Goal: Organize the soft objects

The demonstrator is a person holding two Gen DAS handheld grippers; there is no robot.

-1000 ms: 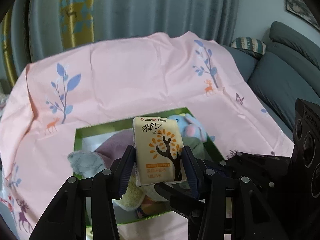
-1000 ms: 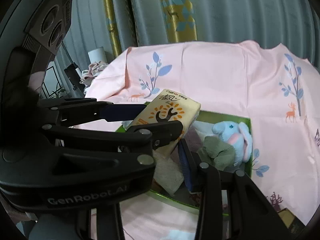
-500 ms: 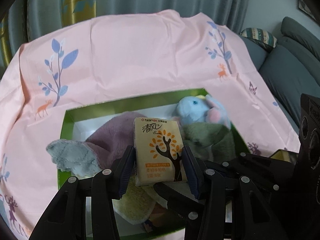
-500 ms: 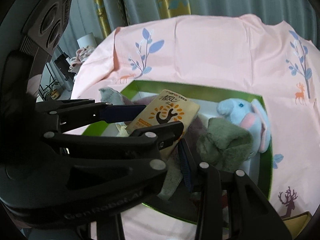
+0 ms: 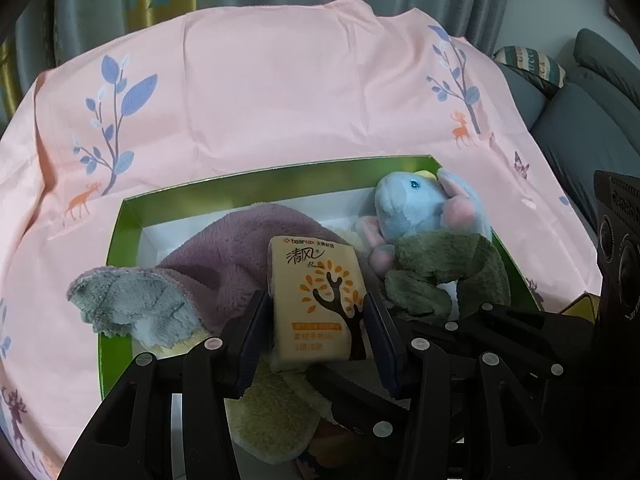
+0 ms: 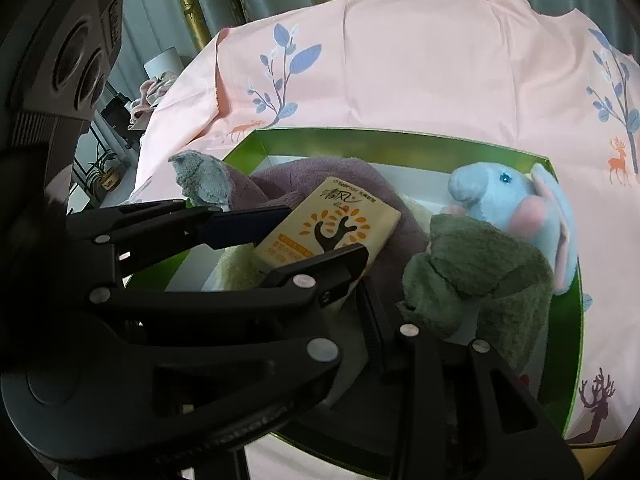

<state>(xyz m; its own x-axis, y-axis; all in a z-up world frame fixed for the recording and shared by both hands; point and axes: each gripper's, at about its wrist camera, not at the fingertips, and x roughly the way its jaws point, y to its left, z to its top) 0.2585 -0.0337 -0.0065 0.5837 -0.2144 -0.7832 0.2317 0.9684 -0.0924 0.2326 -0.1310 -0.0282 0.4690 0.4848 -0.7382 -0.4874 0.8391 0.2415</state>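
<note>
The tissue pack (image 5: 316,300) was clamped upright between the left gripper (image 5: 318,320) pads, held just above the green box (image 5: 120,240), presumably for packing inside; the right gripper's state couldn't be told.

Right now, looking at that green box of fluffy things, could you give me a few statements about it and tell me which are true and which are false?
1. The left tool grips a tissue pack with an orange tree printed on it. True.
2. The blue plush toy lies outside the green box, on the pink cloth. False: it lies inside the box, at its far right corner.
3. A purple towel lies in the box. True.
4. The green fluffy cloth lies far from the plush toy. False: it lies right against it.
5. The tissue pack is lying flat on the box floor. False: it is held above the towels.
</note>
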